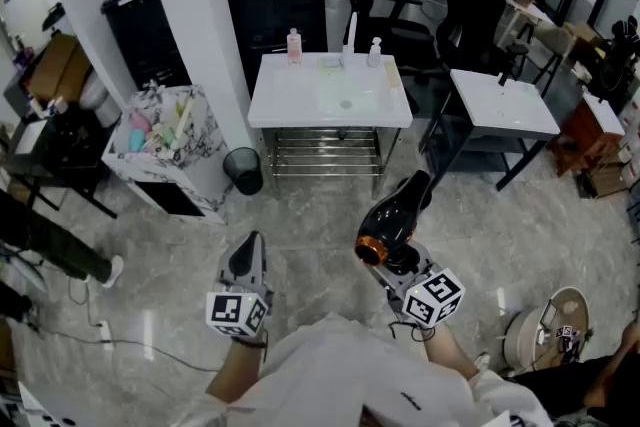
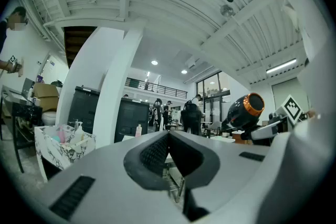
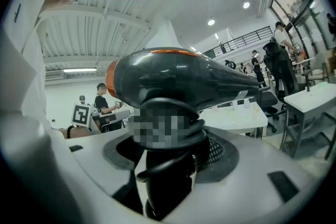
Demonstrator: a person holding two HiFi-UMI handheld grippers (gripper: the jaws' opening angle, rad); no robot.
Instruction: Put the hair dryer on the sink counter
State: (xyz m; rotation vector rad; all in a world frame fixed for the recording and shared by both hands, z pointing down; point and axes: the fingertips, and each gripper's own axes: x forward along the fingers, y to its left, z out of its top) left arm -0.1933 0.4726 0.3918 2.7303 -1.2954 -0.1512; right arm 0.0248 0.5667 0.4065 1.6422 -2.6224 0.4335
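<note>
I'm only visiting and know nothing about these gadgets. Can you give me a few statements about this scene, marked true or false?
1. The right gripper holds a black hair dryer with an orange ring. True.
2. The hair dryer already lies on the white sink counter. False: it is in the gripper, above the floor and short of the counter.
3. The left gripper carries a bottle. False: its jaws are together with nothing between them.
4. A small pinkish bottle stands at the back of the sink counter. True.
5. The small black waste bin stands on the counter. False: it stands on the floor by the counter's left side.
</note>
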